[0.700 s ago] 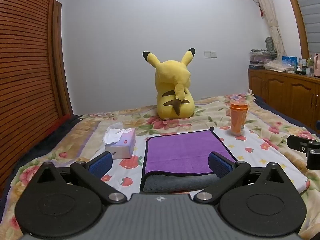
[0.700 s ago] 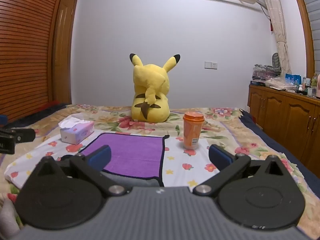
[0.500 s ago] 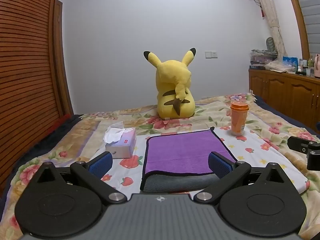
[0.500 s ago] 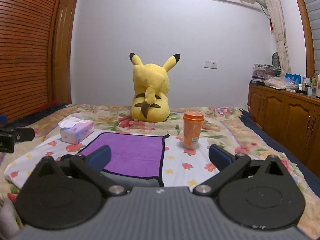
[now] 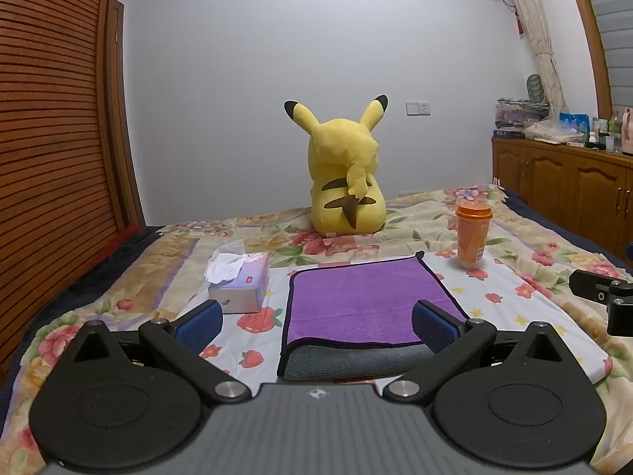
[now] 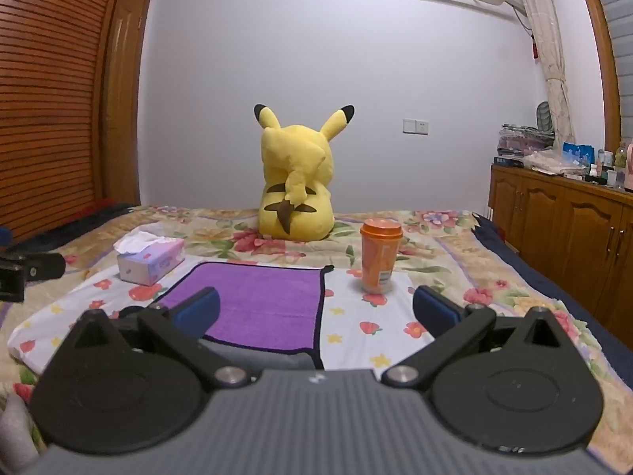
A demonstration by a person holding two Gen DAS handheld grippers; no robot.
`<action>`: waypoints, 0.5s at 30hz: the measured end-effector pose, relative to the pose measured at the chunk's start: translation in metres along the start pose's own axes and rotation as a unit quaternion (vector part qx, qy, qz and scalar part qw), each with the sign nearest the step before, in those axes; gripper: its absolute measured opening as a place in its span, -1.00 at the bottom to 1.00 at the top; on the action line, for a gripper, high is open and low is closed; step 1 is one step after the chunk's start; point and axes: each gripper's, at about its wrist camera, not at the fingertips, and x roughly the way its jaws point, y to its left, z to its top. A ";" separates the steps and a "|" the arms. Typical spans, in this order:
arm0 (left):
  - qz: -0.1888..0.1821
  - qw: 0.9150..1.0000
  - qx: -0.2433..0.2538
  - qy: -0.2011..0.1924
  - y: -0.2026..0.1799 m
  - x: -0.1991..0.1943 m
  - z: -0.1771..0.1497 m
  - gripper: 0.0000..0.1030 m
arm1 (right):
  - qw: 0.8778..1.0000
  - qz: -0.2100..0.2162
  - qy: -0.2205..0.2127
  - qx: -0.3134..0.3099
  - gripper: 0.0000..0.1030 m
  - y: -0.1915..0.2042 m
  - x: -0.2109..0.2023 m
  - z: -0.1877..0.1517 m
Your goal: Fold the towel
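Note:
A purple towel (image 5: 364, 301) with a dark border and grey underside lies folded flat on the flowered bed; it also shows in the right wrist view (image 6: 257, 297). My left gripper (image 5: 316, 322) is open and empty, hovering just in front of the towel's near edge. My right gripper (image 6: 316, 308) is open and empty, in front of the towel's right near corner. The right gripper's tip shows in the left wrist view (image 5: 601, 297), and the left gripper's tip in the right wrist view (image 6: 31, 273).
A tissue box (image 5: 237, 281) stands left of the towel. An orange cup (image 5: 472, 235) stands to its right. A yellow plush toy (image 5: 344, 194) sits behind. A wooden cabinet (image 5: 565, 190) lines the right wall; a slatted wooden wall (image 5: 51, 158) is left.
Both views have shifted very slightly; the towel lies as before and both grippers stay open.

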 end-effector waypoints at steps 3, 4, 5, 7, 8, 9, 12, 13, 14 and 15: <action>0.000 1.000 0.000 0.000 0.000 0.000 0.000 1.00 | 1.000 -0.001 0.000 0.002 1.00 0.001 -0.001 0.000; 0.000 1.000 0.000 0.000 0.000 0.000 0.000 1.00 | 1.000 -0.001 0.001 0.003 1.00 -0.002 0.000 0.001; 0.000 1.000 0.000 0.000 0.000 0.000 0.000 1.00 | 1.000 -0.001 0.001 0.003 1.00 -0.002 0.001 -0.001; 0.000 1.000 0.000 0.000 0.000 0.000 0.000 1.00 | 1.000 -0.001 0.001 0.004 1.00 -0.003 0.002 0.000; 0.000 1.000 0.000 0.000 0.000 0.000 0.000 1.00 | 1.000 -0.001 0.001 0.004 1.00 -0.003 0.002 0.000; 0.000 1.000 0.000 0.000 0.000 0.000 0.000 1.00 | 1.000 -0.001 0.001 0.005 1.00 -0.001 0.002 0.000; 0.000 1.000 0.000 0.001 0.000 0.000 0.000 1.00 | 1.000 -0.001 0.001 0.006 1.00 -0.003 0.001 0.000; 0.000 1.000 0.000 0.001 0.000 0.000 0.000 1.00 | 1.000 -0.001 0.002 0.006 1.00 -0.003 0.001 0.000; 0.000 1.000 0.000 0.001 0.000 0.000 0.000 1.00 | 1.000 -0.001 0.002 0.006 1.00 -0.003 0.001 0.000; 0.000 1.000 0.000 0.001 0.000 0.000 0.000 1.00 | 1.000 -0.001 0.002 0.006 1.00 -0.003 0.002 0.000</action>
